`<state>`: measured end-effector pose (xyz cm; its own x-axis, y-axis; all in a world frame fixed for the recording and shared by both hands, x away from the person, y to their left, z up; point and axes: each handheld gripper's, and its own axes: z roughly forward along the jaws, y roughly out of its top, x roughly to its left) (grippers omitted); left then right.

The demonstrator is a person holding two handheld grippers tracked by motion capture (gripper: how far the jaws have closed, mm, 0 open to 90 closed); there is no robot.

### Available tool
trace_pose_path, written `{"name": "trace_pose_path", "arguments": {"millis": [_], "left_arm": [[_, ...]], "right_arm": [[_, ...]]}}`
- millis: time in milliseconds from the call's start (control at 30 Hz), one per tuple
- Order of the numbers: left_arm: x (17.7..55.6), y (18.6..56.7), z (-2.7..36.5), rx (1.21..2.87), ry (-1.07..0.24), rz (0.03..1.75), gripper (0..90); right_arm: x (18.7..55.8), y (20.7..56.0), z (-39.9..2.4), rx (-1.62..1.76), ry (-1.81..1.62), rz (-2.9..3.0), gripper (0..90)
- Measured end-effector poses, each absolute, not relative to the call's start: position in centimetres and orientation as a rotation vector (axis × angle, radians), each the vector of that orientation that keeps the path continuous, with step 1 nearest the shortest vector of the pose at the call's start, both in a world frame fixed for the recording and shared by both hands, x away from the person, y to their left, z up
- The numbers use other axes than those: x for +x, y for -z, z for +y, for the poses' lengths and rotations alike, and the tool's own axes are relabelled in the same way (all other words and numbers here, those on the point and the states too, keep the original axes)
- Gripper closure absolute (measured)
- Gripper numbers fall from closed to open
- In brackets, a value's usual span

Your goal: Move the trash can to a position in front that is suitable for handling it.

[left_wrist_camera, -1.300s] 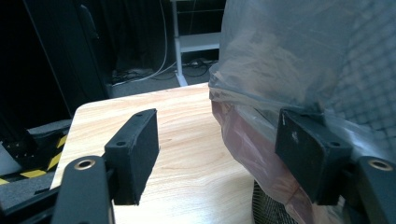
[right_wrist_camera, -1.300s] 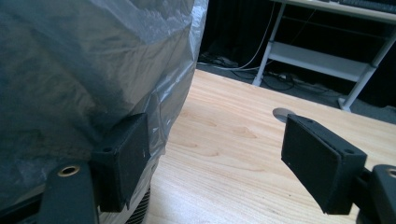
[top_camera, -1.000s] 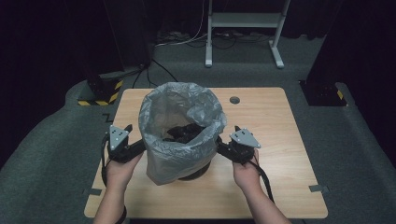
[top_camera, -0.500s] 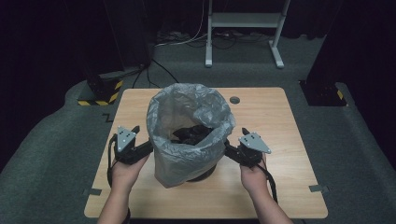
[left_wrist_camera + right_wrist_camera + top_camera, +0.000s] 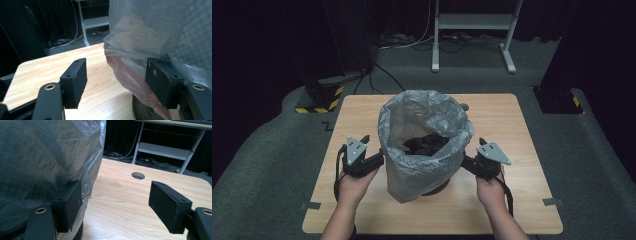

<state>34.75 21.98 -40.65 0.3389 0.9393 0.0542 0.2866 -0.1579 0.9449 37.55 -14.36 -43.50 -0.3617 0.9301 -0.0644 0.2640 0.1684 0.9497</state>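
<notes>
A grey plastic bag [image 5: 424, 145] lines a black mesh bin [image 5: 438, 189] in the middle of the wooden table [image 5: 522, 200]. Its rim hangs down around the bin, and dark contents show inside. My left gripper [image 5: 373, 149] is at the bag's left side, open. In the left gripper view [image 5: 117, 80], one pad [image 5: 162, 80] rests against the bag [image 5: 160, 30] and the other stands free over the table. My right gripper [image 5: 473, 150] flanks the bag on the right, also open. In the right gripper view [image 5: 117, 205], one pad [image 5: 68, 205] lies against the bag [image 5: 45, 160].
A round cable hole [image 5: 464, 106] sits in the table behind the bin. On the floor beyond are a white desk frame [image 5: 472, 30] and a black-and-yellow striped base [image 5: 319, 102]. Bare table lies on both sides of the hands.
Both grippers and the bagged bin have shifted a little to the right and toward the person. The bag's rim now sits wider and lower.
</notes>
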Motion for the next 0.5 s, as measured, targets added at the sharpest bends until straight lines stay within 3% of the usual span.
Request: {"name": "trace_pose_path", "arguments": {"millis": [500], "left_arm": [[35.5,40.7,20.2,1.678,-0.819,1.068,33.7]], "right_arm": [[37.3,43.9,-16.4,1.203,-1.201,1.736,26.6]]}}
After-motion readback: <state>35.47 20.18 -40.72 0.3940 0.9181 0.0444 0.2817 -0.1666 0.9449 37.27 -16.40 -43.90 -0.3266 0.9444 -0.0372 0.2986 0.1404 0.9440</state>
